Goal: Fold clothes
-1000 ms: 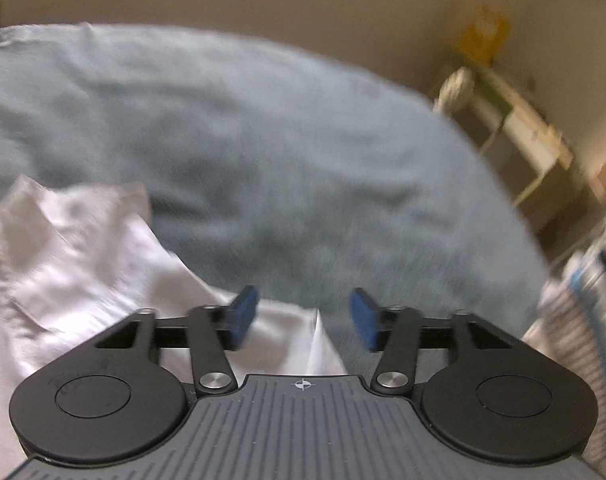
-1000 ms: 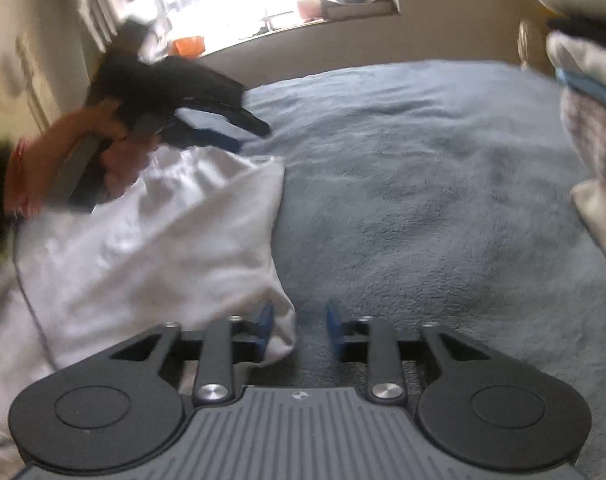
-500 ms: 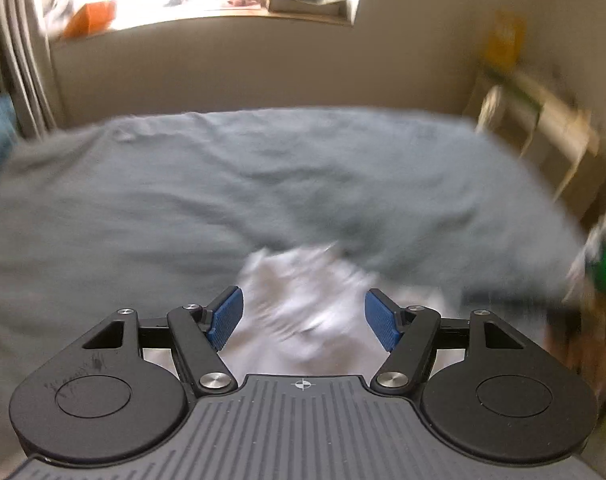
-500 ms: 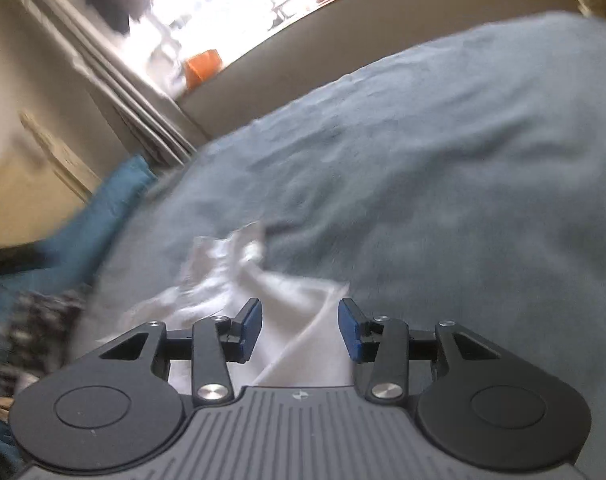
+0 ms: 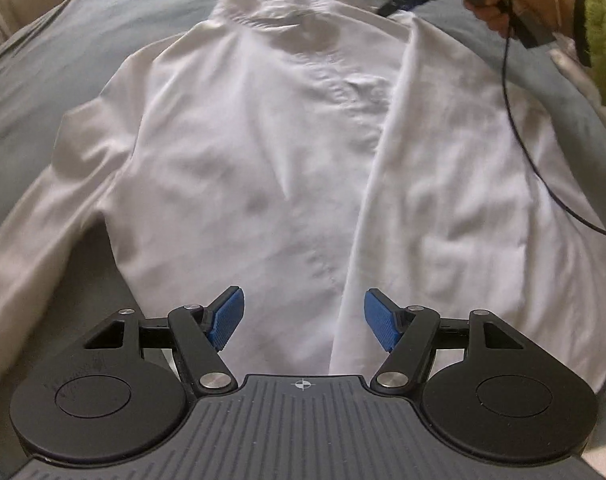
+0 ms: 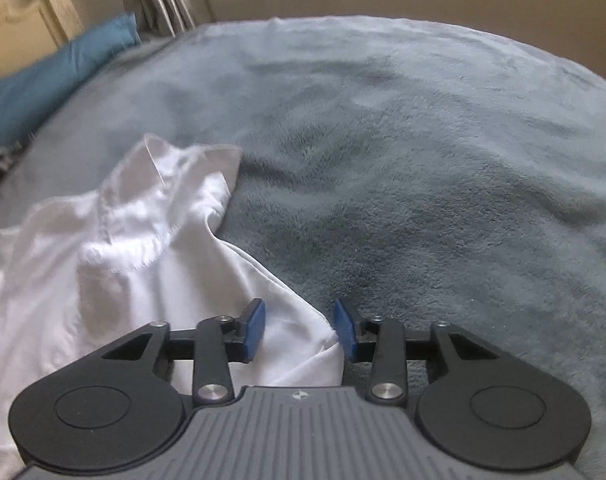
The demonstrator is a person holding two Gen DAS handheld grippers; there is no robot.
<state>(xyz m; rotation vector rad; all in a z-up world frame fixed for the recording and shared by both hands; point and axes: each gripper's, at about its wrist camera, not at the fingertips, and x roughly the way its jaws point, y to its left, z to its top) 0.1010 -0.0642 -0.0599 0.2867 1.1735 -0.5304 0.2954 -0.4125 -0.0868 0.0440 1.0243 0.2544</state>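
Shirt fabric, white and long-sleeved, is spread on the grey bed blanket, collar far from the left gripper, long axis running straight away from it. Its right side is seen folded inward. Both grippers are held wide open, empty; the right gripper straddles the shoulder edge, nearer the collar. No containers are seen.

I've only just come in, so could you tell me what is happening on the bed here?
A person holding a gripper in each hand is folding a white shirt spread on a grey blanket. One side panel is already folded in over the body. The left gripper hovers open over the hem; the right gripper sits open at the shoulder edge near the collar. Neither grips any cloth.
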